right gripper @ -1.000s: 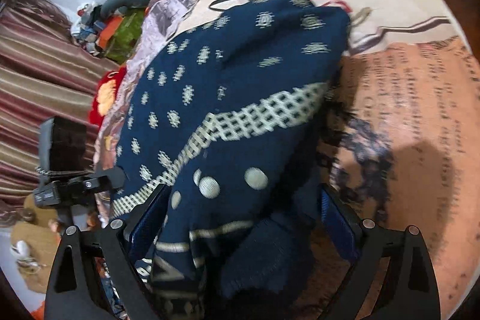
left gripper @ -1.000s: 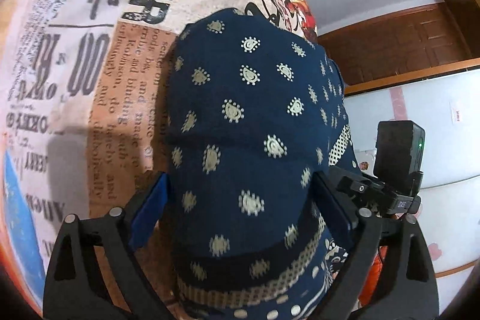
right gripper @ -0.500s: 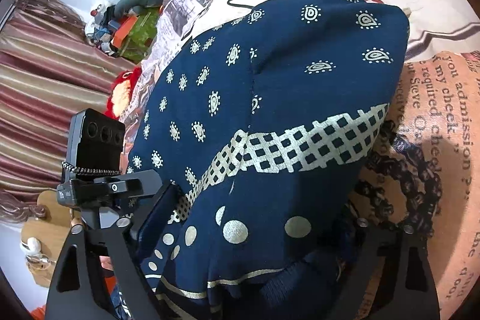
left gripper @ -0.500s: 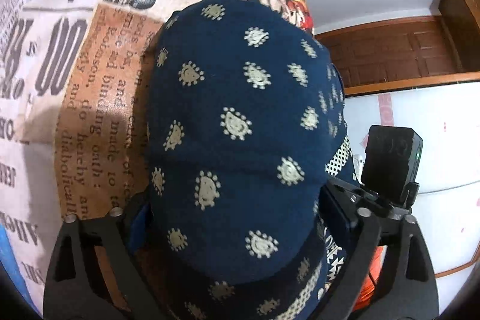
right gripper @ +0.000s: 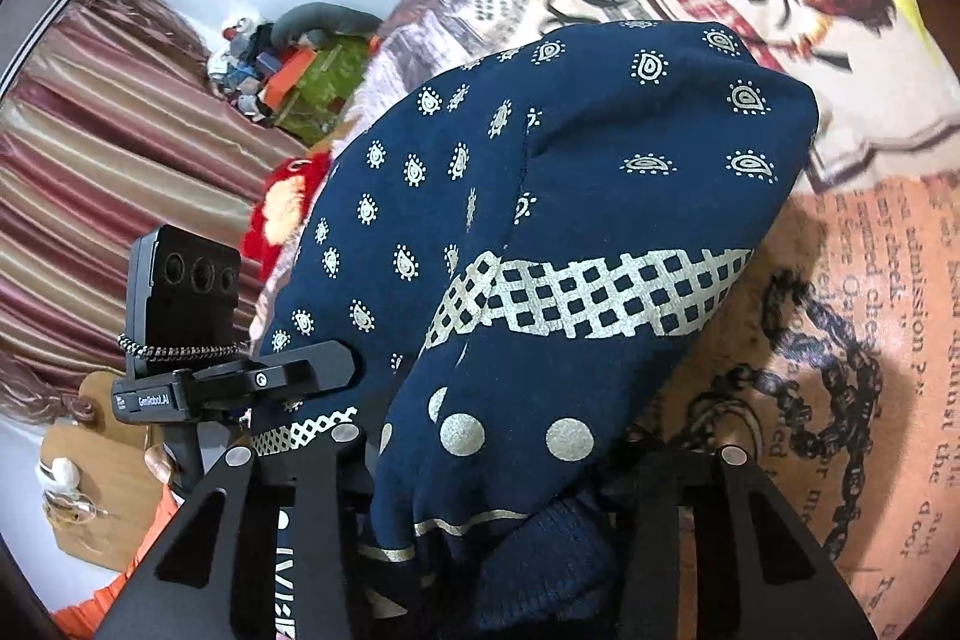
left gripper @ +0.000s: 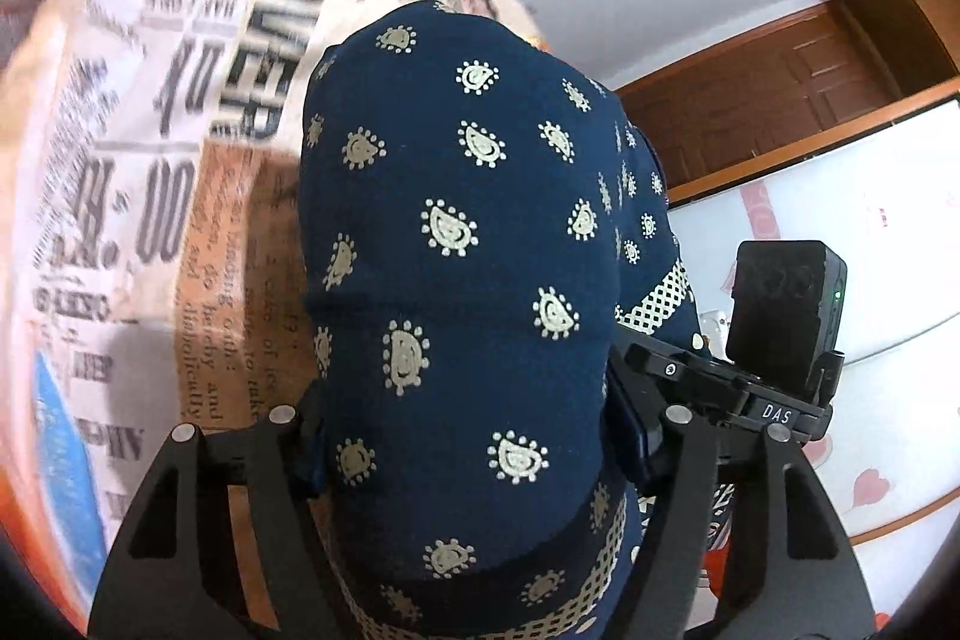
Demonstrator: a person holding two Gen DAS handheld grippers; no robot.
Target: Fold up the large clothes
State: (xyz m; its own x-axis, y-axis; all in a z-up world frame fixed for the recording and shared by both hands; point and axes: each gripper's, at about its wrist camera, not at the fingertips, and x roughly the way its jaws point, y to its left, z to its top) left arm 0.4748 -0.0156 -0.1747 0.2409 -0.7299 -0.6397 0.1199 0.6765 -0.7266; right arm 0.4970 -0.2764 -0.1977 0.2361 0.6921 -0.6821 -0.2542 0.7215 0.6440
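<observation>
Between claws (left gripper: 468, 436), bunched navy garment (left gripper: 468, 250)

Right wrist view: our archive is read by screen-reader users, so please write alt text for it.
The right gripper is shut on a bunched navy paisley garment with a cream checkered band, held over a newspaper-print bedspread. Striped curtains hang at left.

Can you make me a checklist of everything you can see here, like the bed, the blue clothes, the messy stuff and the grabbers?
Surface: newspaper-print bedspread, partly blurred.
Job's things: navy patterned garment, bunched and draped over both grippers.
Clutter: toy pile at the bed's far side.
Grippers: left gripper and right gripper each clamp the cloth.
Cables: nothing seen.
Surroundings: striped curtain, wooden cabinet, white wall.
</observation>
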